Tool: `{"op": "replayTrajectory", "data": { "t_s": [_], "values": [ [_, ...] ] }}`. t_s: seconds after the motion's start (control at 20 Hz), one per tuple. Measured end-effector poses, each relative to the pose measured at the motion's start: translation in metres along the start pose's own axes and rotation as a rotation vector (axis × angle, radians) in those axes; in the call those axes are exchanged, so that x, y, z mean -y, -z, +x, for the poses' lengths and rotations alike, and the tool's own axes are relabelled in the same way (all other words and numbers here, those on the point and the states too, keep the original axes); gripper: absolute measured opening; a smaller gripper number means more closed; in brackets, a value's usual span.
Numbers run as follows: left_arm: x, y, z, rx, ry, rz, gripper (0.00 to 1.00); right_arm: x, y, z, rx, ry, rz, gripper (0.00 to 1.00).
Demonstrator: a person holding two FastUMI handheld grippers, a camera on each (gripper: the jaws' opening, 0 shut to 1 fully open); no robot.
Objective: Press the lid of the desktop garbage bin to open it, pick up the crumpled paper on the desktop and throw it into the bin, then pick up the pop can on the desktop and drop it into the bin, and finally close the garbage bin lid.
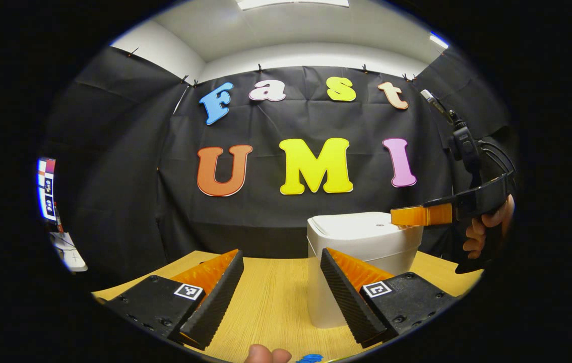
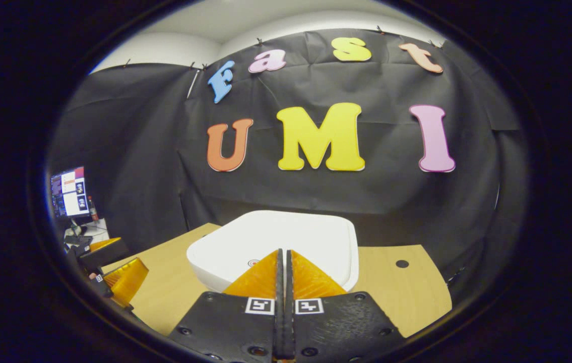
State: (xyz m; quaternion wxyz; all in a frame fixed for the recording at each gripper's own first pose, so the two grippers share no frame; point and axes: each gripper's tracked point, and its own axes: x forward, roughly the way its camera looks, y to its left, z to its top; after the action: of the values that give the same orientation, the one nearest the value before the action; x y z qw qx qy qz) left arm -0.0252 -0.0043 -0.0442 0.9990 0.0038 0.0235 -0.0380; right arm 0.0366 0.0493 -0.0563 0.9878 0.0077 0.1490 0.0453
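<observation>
The white desktop bin [image 1: 361,242] stands on the wooden table, its lid [image 2: 275,237] down and flat. My right gripper [image 2: 283,250] is shut with nothing between its fingers, and its tips rest on the near part of the lid. In the left gripper view the right gripper [image 1: 399,217] reaches in from the right onto the lid's edge, held by a hand [image 1: 487,227]. My left gripper [image 1: 280,252] stands open low over the table, just left of and in front of the bin, holding nothing. The left gripper [image 2: 119,275] also appears at the far left of the right gripper view.
The wooden table [image 1: 270,297] runs back to the black cloth wall. A cable hole [image 2: 402,263] sits in the table right of the bin. A monitor [image 2: 69,191] stands beyond the table's left edge. A fingertip [image 1: 265,354] and a small blue object [image 1: 311,358] show at the bottom edge.
</observation>
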Motion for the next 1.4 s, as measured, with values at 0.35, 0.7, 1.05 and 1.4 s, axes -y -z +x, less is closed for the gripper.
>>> {"op": "replayTrajectory", "data": {
  "t_s": [0.35,0.7,1.05,1.4],
  "values": [
    [0.006,0.001,-0.011,0.014,0.012,0.031,0.99,0.004,-0.016,-0.009,0.102,0.092,-0.056,0.02],
    [-0.005,0.015,-0.015,-0.010,-0.024,0.014,0.99,-0.009,-0.029,-0.023,0.211,0.066,-0.070,0.91],
    [-0.004,0.024,-0.012,-0.027,-0.026,0.007,0.99,-0.009,-0.056,-0.051,0.342,0.078,-0.085,0.96],
    [0.002,0.039,-0.020,-0.067,-0.020,0.008,0.99,-0.001,-0.031,-0.078,0.335,0.054,-0.073,0.97]
  ]
}}
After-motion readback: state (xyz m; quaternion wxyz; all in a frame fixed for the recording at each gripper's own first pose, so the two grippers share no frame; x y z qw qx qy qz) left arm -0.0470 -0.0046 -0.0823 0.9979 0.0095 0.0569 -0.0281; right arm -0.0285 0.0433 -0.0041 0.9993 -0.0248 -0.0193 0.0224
